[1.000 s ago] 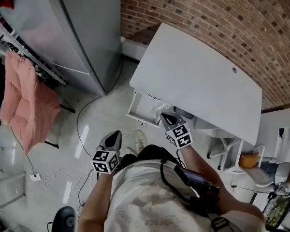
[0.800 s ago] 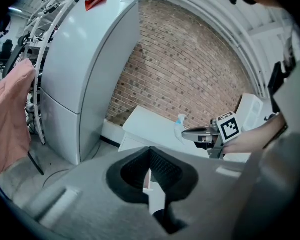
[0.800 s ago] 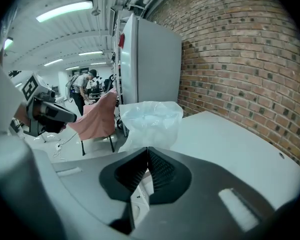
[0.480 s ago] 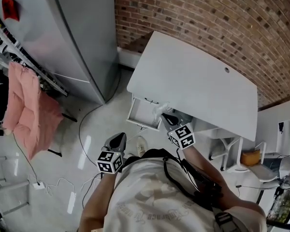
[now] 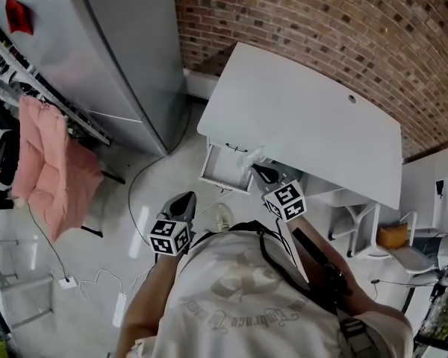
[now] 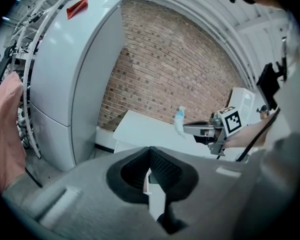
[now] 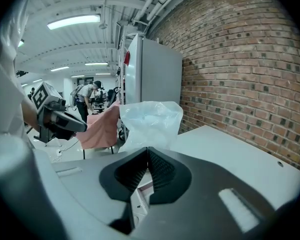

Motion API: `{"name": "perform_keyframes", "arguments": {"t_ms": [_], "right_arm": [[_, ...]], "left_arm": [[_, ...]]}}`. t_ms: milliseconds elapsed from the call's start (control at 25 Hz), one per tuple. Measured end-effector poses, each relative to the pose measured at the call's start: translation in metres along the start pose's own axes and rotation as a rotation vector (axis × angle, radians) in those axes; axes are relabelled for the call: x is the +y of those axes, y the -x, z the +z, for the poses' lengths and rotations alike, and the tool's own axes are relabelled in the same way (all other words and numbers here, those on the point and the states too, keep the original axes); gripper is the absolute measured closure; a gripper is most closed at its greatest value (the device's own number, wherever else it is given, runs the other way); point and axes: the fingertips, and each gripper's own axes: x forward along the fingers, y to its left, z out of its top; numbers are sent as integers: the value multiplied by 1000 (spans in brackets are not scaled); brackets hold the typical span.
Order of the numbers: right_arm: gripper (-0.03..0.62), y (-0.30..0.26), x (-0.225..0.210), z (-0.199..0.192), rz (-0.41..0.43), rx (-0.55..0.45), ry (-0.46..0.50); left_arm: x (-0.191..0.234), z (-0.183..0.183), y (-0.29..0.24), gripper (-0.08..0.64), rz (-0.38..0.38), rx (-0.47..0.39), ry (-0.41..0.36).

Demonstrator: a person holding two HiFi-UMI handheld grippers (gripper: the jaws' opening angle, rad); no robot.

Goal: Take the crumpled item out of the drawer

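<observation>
A crumpled clear plastic bag [image 7: 149, 124] sticks up from the tips of my right gripper [image 7: 148, 150], whose jaws are shut on it. In the head view the right gripper [image 5: 260, 171] holds the bag [image 5: 253, 156] above the open white drawer [image 5: 222, 168] under the white desk [image 5: 306, 121]. The left gripper view shows the same bag [image 6: 179, 120] hanging off the right gripper's tip. My left gripper [image 5: 185, 201] hangs lower left, over the floor, jaws shut with nothing in them [image 6: 150, 151].
A grey fridge [image 5: 108, 43] stands left of the desk. A pink garment [image 5: 51, 162] hangs on a rack at far left. A brick wall [image 5: 336, 28] runs behind the desk. Cables [image 5: 134, 181] and a power strip [image 5: 121, 308] lie on the floor.
My right gripper has lifted the plastic bag slightly up from the drawer toward the desk edge. The head camera shifted; the left gripper stays low at the left.
</observation>
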Motion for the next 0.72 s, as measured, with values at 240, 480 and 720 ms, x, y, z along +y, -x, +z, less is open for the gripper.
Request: {"name": "perform_keyframes", "arguments": {"t_ms": [240,480,720], "right_arm": [[580,12,7,-4,22,-16,9],[580,16,8,-6,39,-30,14],[580,16,5,-9,56,-39,28]], "left_arm": [[-14,2,-5,558,-12,7,-23],[-25,8,-14,558,-33,13,-58],[-33,3,-21,558,-36,13,-66]]}}
